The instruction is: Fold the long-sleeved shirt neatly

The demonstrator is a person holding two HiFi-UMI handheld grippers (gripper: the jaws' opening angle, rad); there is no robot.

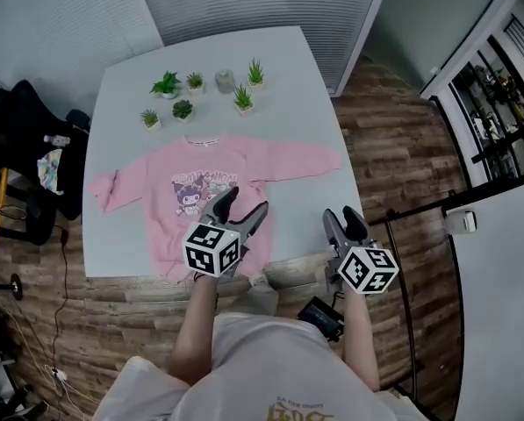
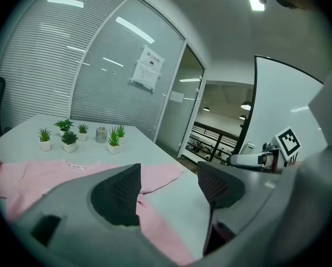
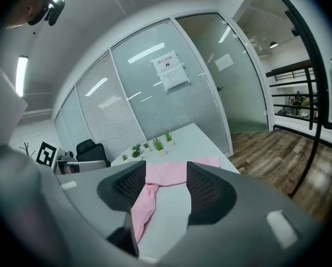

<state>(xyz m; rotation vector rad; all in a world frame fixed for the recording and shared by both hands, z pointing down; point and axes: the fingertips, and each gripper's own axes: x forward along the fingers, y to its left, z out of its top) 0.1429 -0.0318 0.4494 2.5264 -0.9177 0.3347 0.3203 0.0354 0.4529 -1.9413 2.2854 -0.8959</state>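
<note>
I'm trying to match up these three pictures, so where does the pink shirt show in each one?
Head view: shirt spread flat, just above picture centre.
Left gripper view: shirt at lower left, partly behind the left jaw.
Right gripper view: shirt at centre, seen between the jaws.
Shared landmark: potted plants beyond the collar.

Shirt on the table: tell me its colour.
The shirt is pink, with a cartoon print on the chest; the head view shows it best.
</note>
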